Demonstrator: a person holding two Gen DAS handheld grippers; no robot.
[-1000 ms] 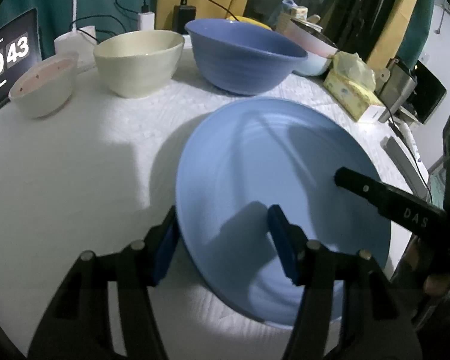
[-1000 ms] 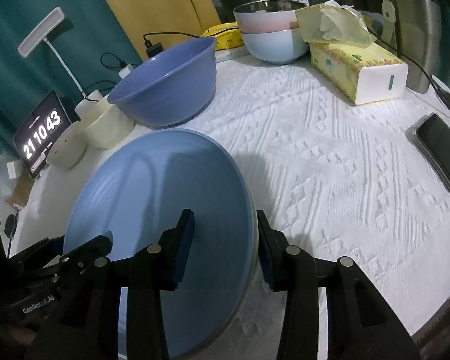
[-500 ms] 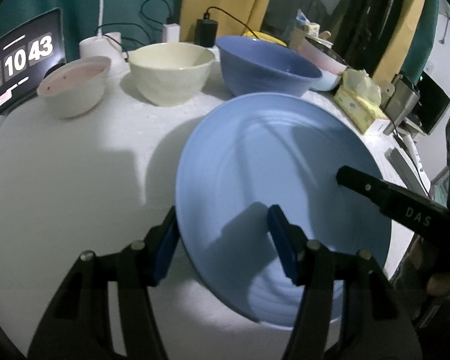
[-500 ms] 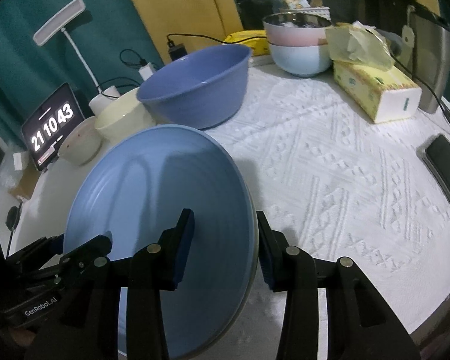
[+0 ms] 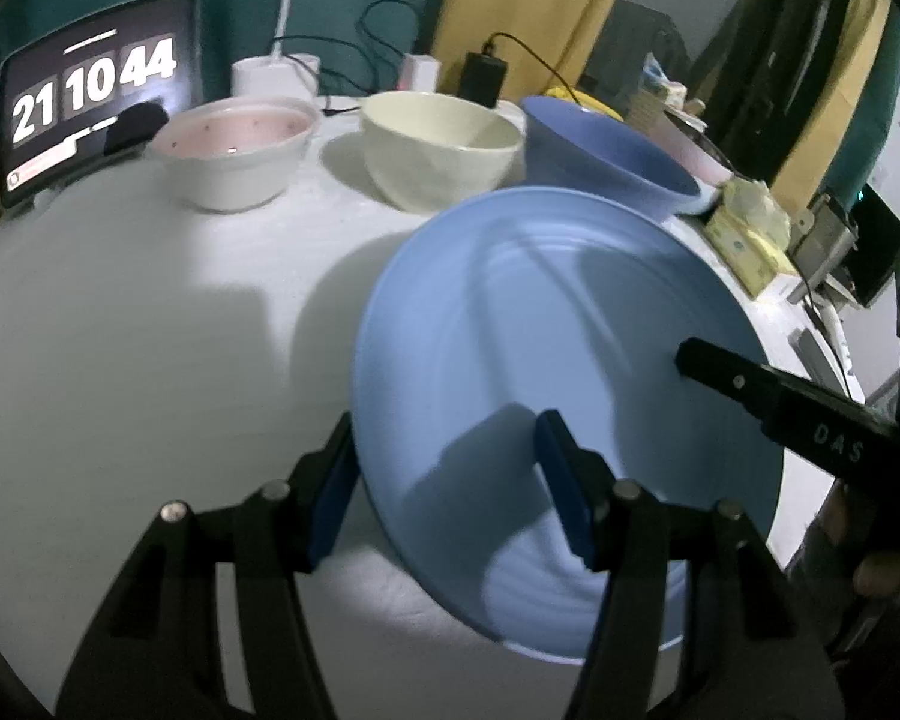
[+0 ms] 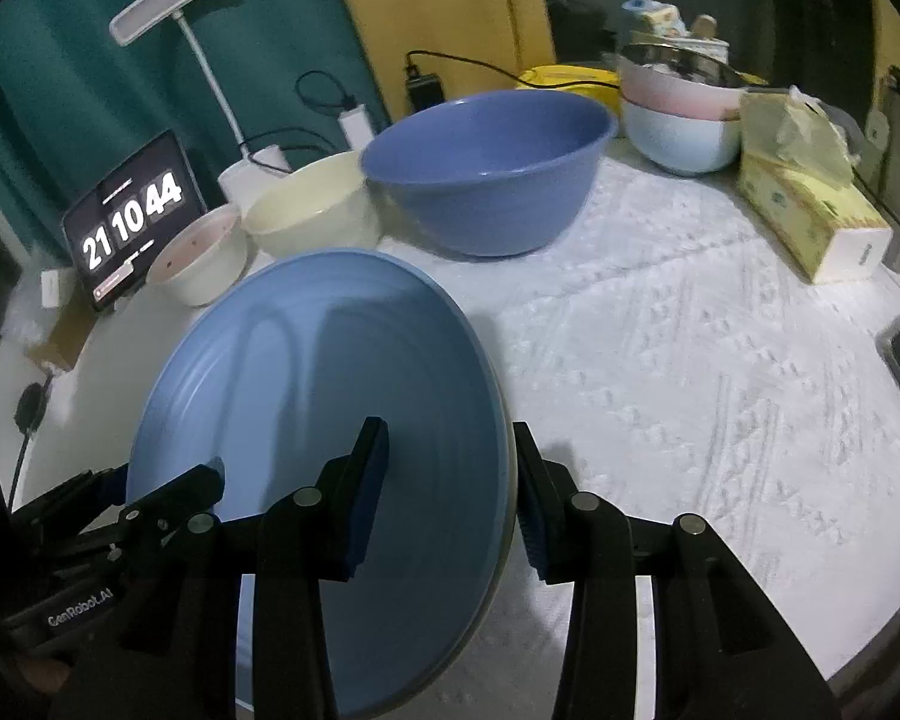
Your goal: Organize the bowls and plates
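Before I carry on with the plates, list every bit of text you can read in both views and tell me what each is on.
"21 10 44": the clock screen leaning at the table's back edge.
"DAS": the right gripper, seen from the left wrist.
"GenRobot.AI": the left gripper, seen from the right wrist.
Print on the tissue box: too small and blurred to read.

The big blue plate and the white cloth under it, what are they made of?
The blue plate looks like glazed ceramic, though hard plastic is possible: it is smooth, with faint raised rings and a soft sheen. The white tablecloth looks like woven cotton or a similar fabric: it is matte, with a bumpy raised pattern of diamonds and lines.
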